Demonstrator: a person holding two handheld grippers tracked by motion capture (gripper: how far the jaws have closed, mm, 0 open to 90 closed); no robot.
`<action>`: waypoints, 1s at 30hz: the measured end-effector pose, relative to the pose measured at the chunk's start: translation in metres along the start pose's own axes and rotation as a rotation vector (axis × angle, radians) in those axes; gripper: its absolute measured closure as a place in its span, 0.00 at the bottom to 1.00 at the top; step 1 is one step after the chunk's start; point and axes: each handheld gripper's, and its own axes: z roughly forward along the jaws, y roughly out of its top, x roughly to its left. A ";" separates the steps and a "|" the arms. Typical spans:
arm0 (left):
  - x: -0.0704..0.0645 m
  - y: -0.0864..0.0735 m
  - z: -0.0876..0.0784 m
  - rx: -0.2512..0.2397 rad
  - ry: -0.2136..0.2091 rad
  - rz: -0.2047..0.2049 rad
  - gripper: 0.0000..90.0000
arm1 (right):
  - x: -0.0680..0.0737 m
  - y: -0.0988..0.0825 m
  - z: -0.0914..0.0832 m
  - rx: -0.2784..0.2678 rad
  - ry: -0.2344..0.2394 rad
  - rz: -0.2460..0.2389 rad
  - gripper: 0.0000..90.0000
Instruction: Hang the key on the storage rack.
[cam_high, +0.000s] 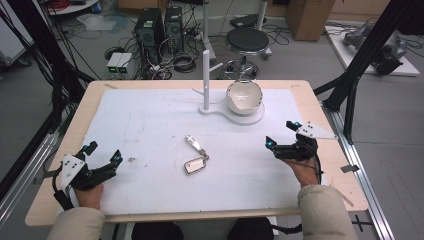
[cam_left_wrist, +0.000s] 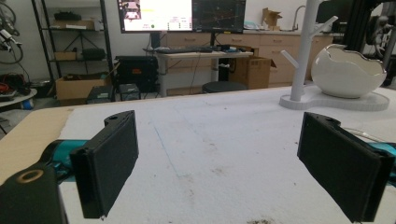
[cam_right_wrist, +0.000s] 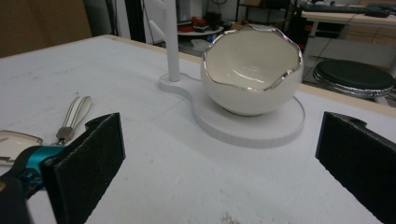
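A silver keychain (cam_high: 196, 156) with a flat shiny tag and a looped strap lies at the middle of the white mat; its strap (cam_right_wrist: 74, 112) also shows at the left of the right gripper view. A white egg-shaped bowl (cam_high: 244, 97) (cam_right_wrist: 252, 70) (cam_left_wrist: 348, 72) sits on a white stand base (cam_high: 252, 117) with an upright branched post (cam_high: 206, 80). My left gripper (cam_high: 103, 152) (cam_left_wrist: 229, 168) rests open near the front left corner, nothing between its jaws. My right gripper (cam_high: 282, 134) (cam_right_wrist: 224, 172) is open at the right, pointed toward the bowl.
The white mat (cam_high: 150, 125) covers most of the wooden table (cam_high: 60, 150). Dark frame poles (cam_high: 360, 55) stand at the right edge. A stool (cam_high: 246, 40) and computer towers (cam_high: 150, 30) stand on the floor beyond the far edge.
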 end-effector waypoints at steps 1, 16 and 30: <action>0.000 0.000 0.000 0.001 0.000 -0.001 0.14 | 0.001 0.006 0.002 0.011 0.007 -0.014 0.01; 0.000 0.000 0.000 0.003 0.000 0.001 0.14 | 0.043 0.079 0.057 0.256 0.143 -0.157 0.01; 0.000 0.000 0.000 0.001 0.000 0.000 0.14 | 0.078 0.093 0.111 0.410 0.200 -0.200 0.01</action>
